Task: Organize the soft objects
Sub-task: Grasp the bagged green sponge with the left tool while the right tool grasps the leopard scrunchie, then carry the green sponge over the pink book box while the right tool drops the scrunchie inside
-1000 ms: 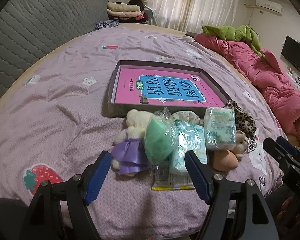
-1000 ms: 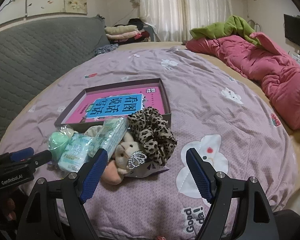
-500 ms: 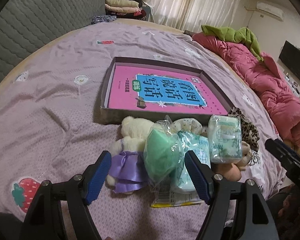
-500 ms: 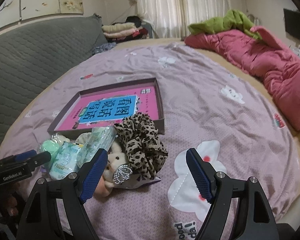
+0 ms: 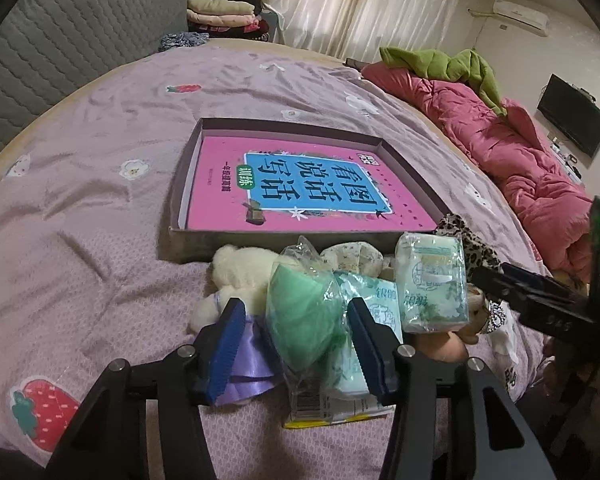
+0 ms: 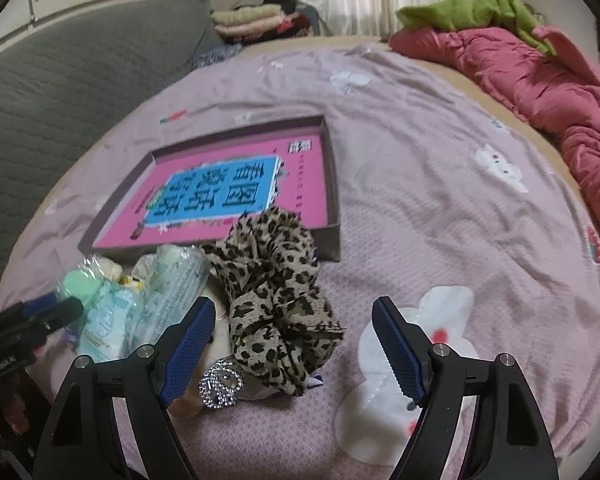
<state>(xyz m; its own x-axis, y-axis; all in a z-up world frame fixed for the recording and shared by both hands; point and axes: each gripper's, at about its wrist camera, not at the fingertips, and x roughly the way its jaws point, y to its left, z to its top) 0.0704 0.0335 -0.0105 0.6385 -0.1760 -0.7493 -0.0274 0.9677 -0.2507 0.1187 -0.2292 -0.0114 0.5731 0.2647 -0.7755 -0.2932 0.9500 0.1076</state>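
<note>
Beside the shallow box (image 5: 236, 242), the left gripper (image 5: 298, 334) has just been closing around the bagged green sponge (image 5: 306, 314); contact unclear. The right gripper (image 6: 288, 346) gapes, empty, over the leopard scrunchie (image 6: 278, 300).

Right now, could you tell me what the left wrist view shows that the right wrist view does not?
Only the left wrist view: the cream plush toy in a purple skirt, with the left gripper closing around the bagged green item.

Only the right wrist view: the open right gripper over the leopard-print scrunchie, and a rhinestone ornament.

Both: the shallow box holding a pink book, and tissue packs.
</note>
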